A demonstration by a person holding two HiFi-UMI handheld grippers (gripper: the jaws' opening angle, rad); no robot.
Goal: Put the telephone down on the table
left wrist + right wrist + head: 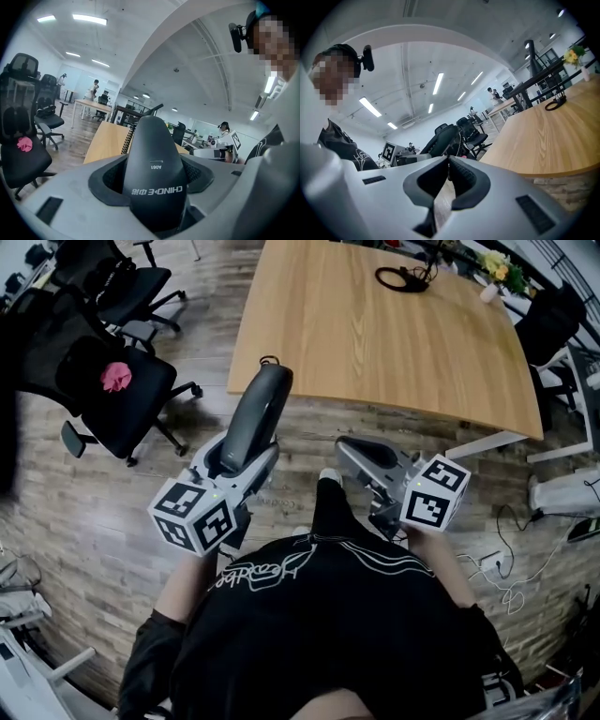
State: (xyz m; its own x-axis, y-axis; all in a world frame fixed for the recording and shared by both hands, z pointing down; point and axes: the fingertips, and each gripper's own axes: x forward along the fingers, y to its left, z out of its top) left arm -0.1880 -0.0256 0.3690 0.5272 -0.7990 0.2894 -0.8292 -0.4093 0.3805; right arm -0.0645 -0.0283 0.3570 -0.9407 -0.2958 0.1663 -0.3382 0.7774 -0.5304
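Head view: left gripper (pixel 242 461) pinches the telephone handset (pixel 259 409), long axis pointing one o'clock at the table (pixel 375 334); right gripper (pixel 360 452) empty, jaws pressed together.

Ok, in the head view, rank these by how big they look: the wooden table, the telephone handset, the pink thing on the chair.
1. wooden table
2. telephone handset, though it is nearer the camera, which inflates it
3. pink thing on the black chair
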